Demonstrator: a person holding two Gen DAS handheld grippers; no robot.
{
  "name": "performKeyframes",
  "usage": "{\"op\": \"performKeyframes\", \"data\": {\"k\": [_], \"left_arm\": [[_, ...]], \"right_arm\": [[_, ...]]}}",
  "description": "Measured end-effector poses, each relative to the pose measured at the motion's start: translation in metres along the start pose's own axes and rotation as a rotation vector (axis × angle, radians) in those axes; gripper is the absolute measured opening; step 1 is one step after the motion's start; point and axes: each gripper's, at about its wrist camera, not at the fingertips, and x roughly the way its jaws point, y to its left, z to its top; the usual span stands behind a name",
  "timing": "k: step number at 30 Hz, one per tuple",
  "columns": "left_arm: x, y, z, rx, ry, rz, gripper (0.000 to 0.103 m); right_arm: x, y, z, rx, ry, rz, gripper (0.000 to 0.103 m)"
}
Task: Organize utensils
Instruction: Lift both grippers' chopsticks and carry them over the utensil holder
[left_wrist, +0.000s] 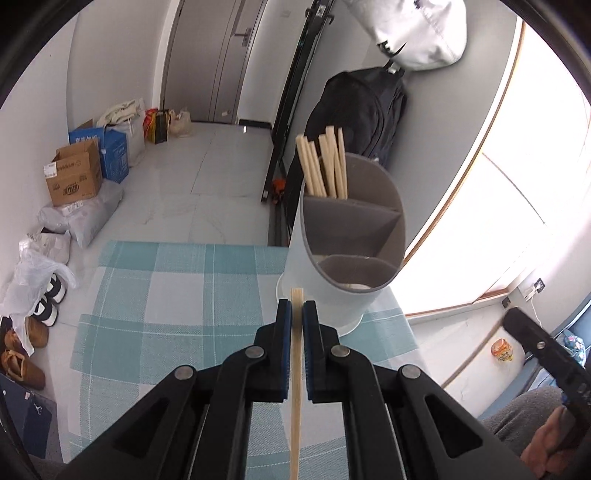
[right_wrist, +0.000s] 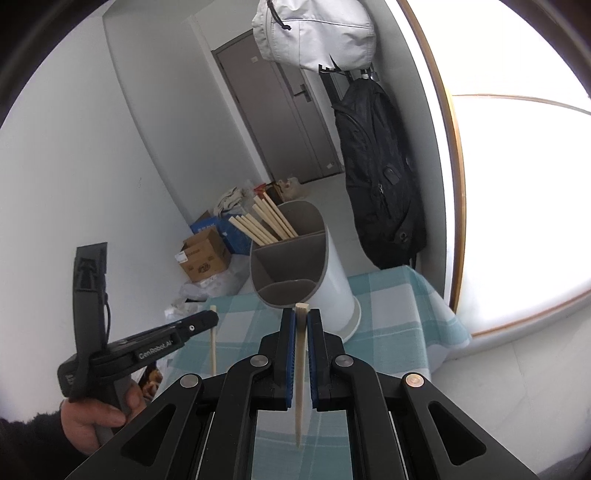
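- The left claw (left_wrist: 297, 306) is pressed together on a pale wooden chopstick (left_wrist: 296, 387), which runs lengthwise between the blue pads; only a short tip sticks out in front.
- The right claw (right_wrist: 301, 314) pinches a second light wooden chopstick (right_wrist: 300, 376) in the same way – its square end shows just above the fingertips and its thin end hangs down behind.
- The tall white-and-grey utensil holder with three compartments (left_wrist: 332, 280) stands on the desk with a teal-and-white checked cloth (left_wrist: 166, 295), just ahead of both claws. The other wooden chopsticks (left_wrist: 323, 166) are in its far compartment; the middle one looks empty, and something pale lies at the bottom of the near one, I cannot tell what.
- Risk, in my judgement: each stick is held far back, with a long part behind the pads, so it could turn or slip in the grip when its tip touches the rim or a divider.
- The far compartment is behind two dividers – a low approach may drop the stick into the wrong section.
- The holder is tall and narrow; a side push from a claw could tip it or slide it on the cloth, toward the desk edge.
- Both claws aim at the same opening, so they may collide if they go together.
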Motion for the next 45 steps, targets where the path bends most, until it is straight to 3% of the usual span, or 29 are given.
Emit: {"op": "performKeyframes", "data": {"k": [10,18,24,31,38,45], "left_arm": [[-0.02,0.003,0.031,-0.072,-0.133,-0.059,0.002],[-0.043,-0.017,0.079,-0.05,-0.288,-0.094,0.002],[-0.029,-0.034,0.131,-0.054,-0.297,-0.138,0.002],[-0.013,-0.053,0.184,-0.028,-0.396,-0.142,0.002],[0.014,-0.045,0.194,-0.028,-0.419,-0.133,0.002],[0.043,-0.037,0.191,-0.024,-0.382,-0.11,0.002]], "right_arm": [[-0.003,0.019,0.015,-0.039,-0.02,0.015,0.005],[-0.025,0.04,0.07,-0.076,-0.085,0.037,0.005],[-0.026,0.04,0.126,-0.09,-0.105,0.036,0.005],[-0.011,0.032,0.179,-0.106,-0.139,0.013,0.005],[0.018,0.03,0.215,-0.143,-0.166,-0.002,0.005],[0.054,0.017,0.225,-0.133,-0.147,-0.008,0.005]]}}
